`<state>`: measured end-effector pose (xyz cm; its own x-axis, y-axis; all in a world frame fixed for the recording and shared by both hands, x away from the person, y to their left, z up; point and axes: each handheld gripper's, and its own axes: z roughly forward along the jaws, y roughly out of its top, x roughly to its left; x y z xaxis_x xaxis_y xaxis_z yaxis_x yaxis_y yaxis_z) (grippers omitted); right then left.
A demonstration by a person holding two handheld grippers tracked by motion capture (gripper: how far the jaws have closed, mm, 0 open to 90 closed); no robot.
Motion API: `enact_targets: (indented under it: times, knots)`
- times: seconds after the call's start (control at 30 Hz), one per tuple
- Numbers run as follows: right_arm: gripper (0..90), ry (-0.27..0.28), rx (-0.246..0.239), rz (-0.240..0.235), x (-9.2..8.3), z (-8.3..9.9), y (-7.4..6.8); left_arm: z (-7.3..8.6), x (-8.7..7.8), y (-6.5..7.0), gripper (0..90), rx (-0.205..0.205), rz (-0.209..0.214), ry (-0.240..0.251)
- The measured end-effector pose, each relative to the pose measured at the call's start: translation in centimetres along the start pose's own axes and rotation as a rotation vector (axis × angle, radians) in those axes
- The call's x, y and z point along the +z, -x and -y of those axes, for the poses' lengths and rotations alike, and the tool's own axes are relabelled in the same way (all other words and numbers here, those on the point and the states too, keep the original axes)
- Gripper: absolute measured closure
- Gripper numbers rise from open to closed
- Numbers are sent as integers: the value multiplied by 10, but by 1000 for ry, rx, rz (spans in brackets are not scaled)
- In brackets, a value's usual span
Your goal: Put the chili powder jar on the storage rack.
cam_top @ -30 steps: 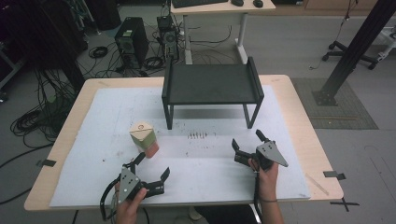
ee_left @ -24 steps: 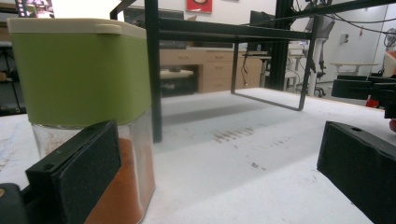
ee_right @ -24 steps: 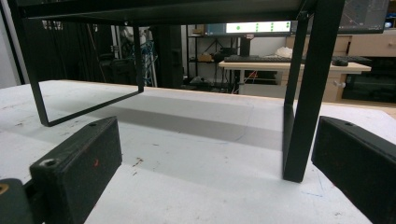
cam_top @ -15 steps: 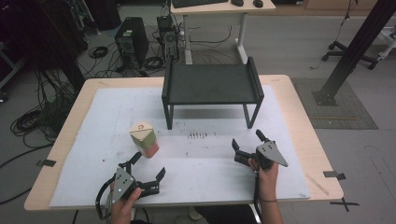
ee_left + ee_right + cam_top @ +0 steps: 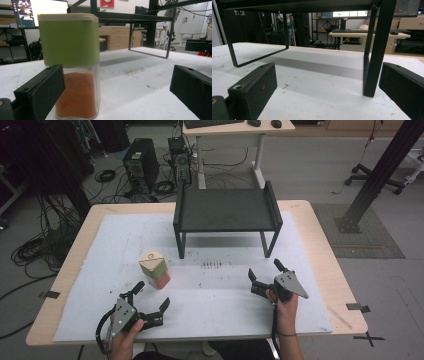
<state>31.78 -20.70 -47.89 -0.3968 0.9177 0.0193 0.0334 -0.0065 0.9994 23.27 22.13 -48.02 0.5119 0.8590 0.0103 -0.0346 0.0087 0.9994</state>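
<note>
Counter: a raised shelf stands at its far middle, and a spice jar stands upright nearer the person, left of the shelf's front-left leg. The left gripper lies at the near edge, just before the jar; the right gripper lies near the right, before the shelf's front-right leg.

No legible text, label or number on spice jar or elsewhere.

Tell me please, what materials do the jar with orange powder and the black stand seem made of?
Square jar with orange powder: clear body, probably plastic or glass, since the powder shows through; matte green band and cream lid look plastic. Black stand: thin, straight, matte legs suggest painted metal.
</note>
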Motion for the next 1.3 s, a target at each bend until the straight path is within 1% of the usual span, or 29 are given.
enact_targets:
  times: [0.17, 0.53, 0.83, 1.3]
  knots:
    - [12, -1, 0, 0, 0, 0, 0, 0, -1, -5, 2, 5, -4, 1]
    - [12, -2, 1, -1, 0, 0, 0, 0, -3, -16, 2, -1, -10, 3]
    - [12, -2, 1, -2, 0, 0, 0, 0, -1, -26, 2, -3, -12, -5]
    - [12, -3, -1, -2, 0, 0, 0, 0, 2, -34, 2, -6, -10, -4]
